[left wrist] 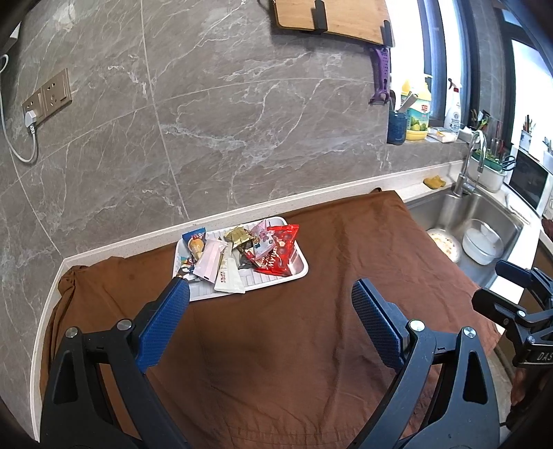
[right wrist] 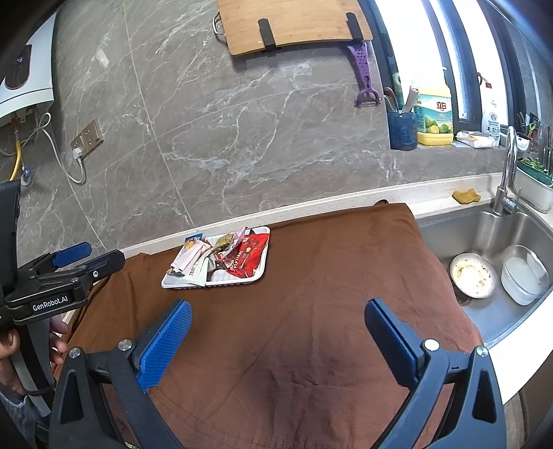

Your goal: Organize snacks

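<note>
A white tray [left wrist: 297, 271] [right wrist: 257, 274] sits on the brown cloth near the back wall, piled with several snack packets. Among them are a red bag [left wrist: 281, 247] [right wrist: 250, 255], a pale pink sachet [left wrist: 209, 259] [right wrist: 188, 257], a white sachet [left wrist: 228, 276], a gold wrapper [left wrist: 238, 235] and a blue-and-white pack [left wrist: 193, 238]. My left gripper [left wrist: 269, 293] hovers open above the cloth, its left fingertip at the tray's near left corner. My right gripper [right wrist: 278, 311] is open too, held over bare cloth in front of the tray. Nothing is between either pair of fingers.
The brown cloth [left wrist: 276, 345] [right wrist: 311, 276] covers the counter. A steel sink [right wrist: 501, 311] at the right holds a dirty bowl [right wrist: 473, 274] and a white container [right wrist: 523, 274]. A tap [right wrist: 508, 165], bottles and a cup line the sill. A cutting board [right wrist: 293, 24] hangs on the wall.
</note>
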`<control>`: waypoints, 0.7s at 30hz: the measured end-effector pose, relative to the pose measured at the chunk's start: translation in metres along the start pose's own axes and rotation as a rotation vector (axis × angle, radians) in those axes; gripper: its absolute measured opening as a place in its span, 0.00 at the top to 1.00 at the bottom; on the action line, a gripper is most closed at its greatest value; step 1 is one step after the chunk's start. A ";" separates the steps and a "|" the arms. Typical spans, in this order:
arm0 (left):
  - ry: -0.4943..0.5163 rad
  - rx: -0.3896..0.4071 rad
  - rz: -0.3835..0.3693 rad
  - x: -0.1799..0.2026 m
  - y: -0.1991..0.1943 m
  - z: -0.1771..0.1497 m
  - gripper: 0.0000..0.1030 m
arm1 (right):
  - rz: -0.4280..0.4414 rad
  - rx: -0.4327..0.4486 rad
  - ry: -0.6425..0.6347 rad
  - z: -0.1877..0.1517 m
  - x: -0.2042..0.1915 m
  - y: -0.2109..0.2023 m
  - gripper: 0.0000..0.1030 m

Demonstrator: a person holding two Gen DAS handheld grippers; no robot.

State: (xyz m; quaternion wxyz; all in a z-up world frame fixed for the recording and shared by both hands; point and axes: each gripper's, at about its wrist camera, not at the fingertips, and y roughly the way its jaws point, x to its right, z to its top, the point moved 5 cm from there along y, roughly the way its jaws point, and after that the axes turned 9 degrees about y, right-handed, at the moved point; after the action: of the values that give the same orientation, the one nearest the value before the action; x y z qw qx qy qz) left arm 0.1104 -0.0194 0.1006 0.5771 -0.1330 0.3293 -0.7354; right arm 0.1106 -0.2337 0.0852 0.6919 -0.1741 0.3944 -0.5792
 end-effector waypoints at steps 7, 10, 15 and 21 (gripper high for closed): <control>0.009 0.001 0.007 0.008 -0.005 -0.001 0.07 | 0.002 0.004 0.002 -0.001 0.004 -0.004 0.01; 0.006 0.011 -0.009 0.009 -0.008 -0.001 0.07 | 0.003 0.007 0.000 -0.001 0.006 -0.007 0.01; 0.027 0.032 0.020 0.011 -0.014 -0.001 0.07 | 0.007 0.006 0.003 -0.001 0.007 -0.008 0.01; 0.047 0.069 0.080 0.014 -0.025 -0.001 0.07 | 0.018 0.005 0.008 -0.004 0.008 -0.011 0.01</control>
State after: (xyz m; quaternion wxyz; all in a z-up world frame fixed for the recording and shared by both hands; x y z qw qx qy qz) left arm 0.0867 -0.0295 0.1130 0.6023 -0.0822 0.3222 -0.7257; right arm 0.1011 -0.2432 0.0875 0.6959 -0.1666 0.3974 -0.5745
